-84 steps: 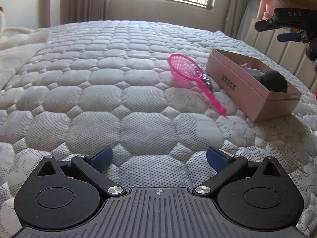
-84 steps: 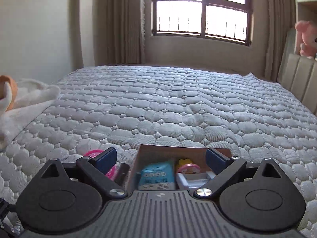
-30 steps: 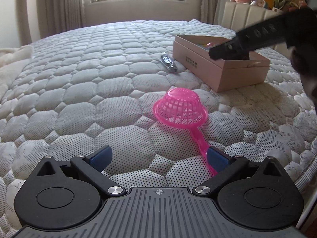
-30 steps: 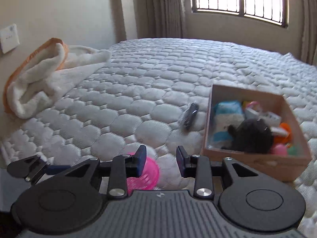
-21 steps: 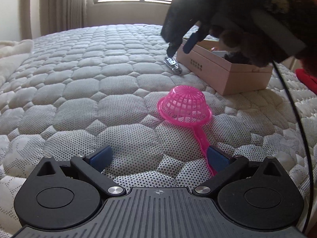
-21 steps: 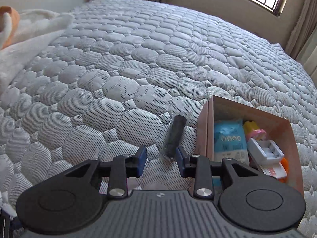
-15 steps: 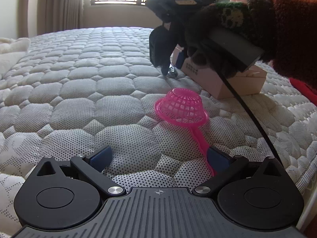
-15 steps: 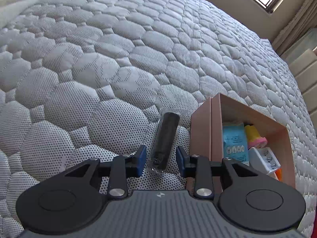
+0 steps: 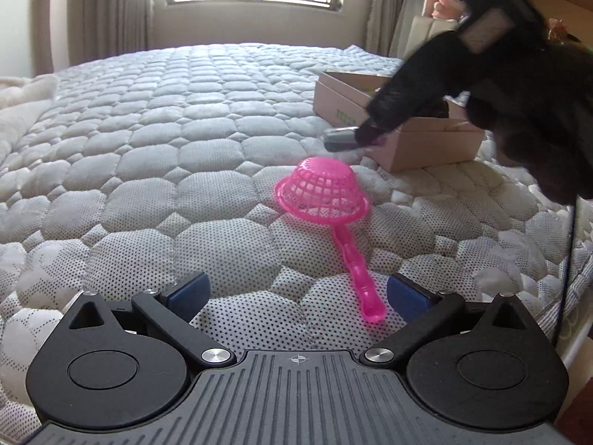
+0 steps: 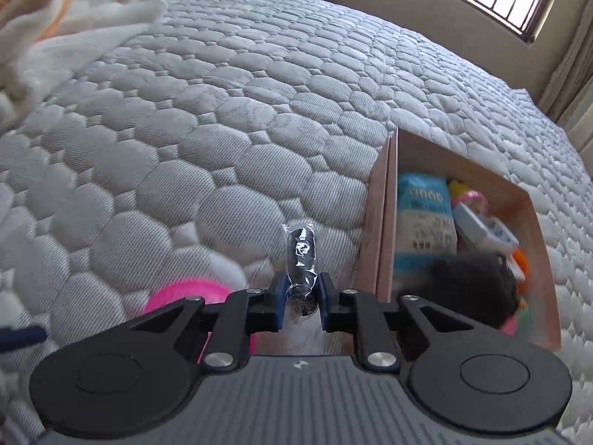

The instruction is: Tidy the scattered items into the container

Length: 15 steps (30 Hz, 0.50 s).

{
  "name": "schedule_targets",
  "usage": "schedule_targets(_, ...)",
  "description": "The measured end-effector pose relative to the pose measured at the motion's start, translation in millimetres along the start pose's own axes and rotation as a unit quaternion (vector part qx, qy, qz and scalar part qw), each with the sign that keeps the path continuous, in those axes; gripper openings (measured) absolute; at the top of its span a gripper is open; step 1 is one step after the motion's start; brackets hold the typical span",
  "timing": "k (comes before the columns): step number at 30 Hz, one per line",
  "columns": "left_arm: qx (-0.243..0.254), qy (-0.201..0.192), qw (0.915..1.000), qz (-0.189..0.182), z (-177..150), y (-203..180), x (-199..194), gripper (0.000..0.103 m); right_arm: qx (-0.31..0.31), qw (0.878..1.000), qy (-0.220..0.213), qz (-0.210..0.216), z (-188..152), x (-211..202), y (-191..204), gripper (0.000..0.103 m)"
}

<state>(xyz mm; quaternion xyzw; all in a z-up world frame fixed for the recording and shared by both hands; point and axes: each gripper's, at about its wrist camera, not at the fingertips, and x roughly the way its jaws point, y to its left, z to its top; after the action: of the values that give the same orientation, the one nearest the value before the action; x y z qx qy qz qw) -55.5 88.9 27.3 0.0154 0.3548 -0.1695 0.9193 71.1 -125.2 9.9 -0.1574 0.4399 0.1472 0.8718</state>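
Observation:
My right gripper (image 10: 302,293) is shut on a black item in a clear wrapper (image 10: 302,250) and holds it above the mattress, just left of the cardboard box (image 10: 378,230). In the left wrist view the same gripper (image 9: 365,137) holds the wrapped item (image 9: 339,139) beside the box (image 9: 348,102). A pink plastic strainer (image 9: 324,191) lies upside down on the mattress, its handle (image 9: 357,270) pointing towards my left gripper (image 9: 296,294), which is open and empty just in front of it. The strainer shows blurred in the right wrist view (image 10: 178,293).
The box holds a blue packet (image 10: 422,218), a black fluffy thing (image 10: 474,285), a white case (image 10: 481,228) and small colourful toys. A white towel (image 10: 55,40) lies at the mattress's left edge. The mattress edge drops off at the right (image 9: 570,282).
My right gripper has closed on the wrapped black item and lifted it off the mattress. My left gripper has edged nearer the strainer handle and stays open.

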Motion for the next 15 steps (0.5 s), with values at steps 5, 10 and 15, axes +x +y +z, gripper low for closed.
schedule_targets(5, 0.019, 0.008, 0.9998, 0.000, 4, -32, -1, 0.103, -0.050, 0.998, -0.017, 0.018, -83, -58, -10, 0.017)
schedule_targets(10, 0.045, 0.009, 0.9989, -0.012, 9, -69, -1, 0.103, -0.055, 0.998, -0.009, 0.032, -143, -79, -26, 0.017)
schedule_targets(15, 0.082, 0.017, 0.9963, -0.022, 6, -103, 1, 0.103, -0.065, 0.997, -0.032, -0.025, -180, -81, -46, 0.019)
